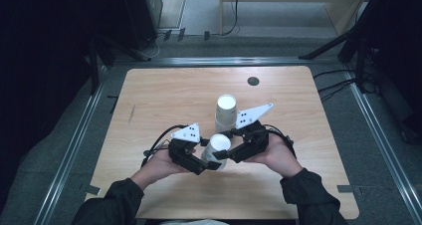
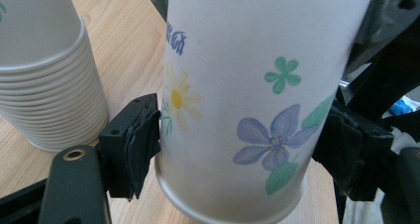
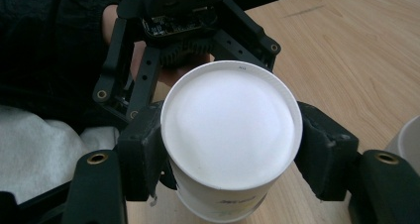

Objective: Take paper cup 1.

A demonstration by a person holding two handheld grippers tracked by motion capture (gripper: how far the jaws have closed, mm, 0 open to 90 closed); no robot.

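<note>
Right gripper (image 3: pixel 230 149) clamps the upside-down paper cup (image 3: pixel 230 130) near its base while the left gripper (image 2: pixel 247 149) brackets its rim end above the bench (image 1: pixel 164 95), pads barely touching; light and crushable, it wants gentle squeezing near the stiffer base.

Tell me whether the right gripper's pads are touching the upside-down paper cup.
Touching. In the right gripper view, both pads of the right gripper press against the sides of the paper cup, just below its white base.
</note>
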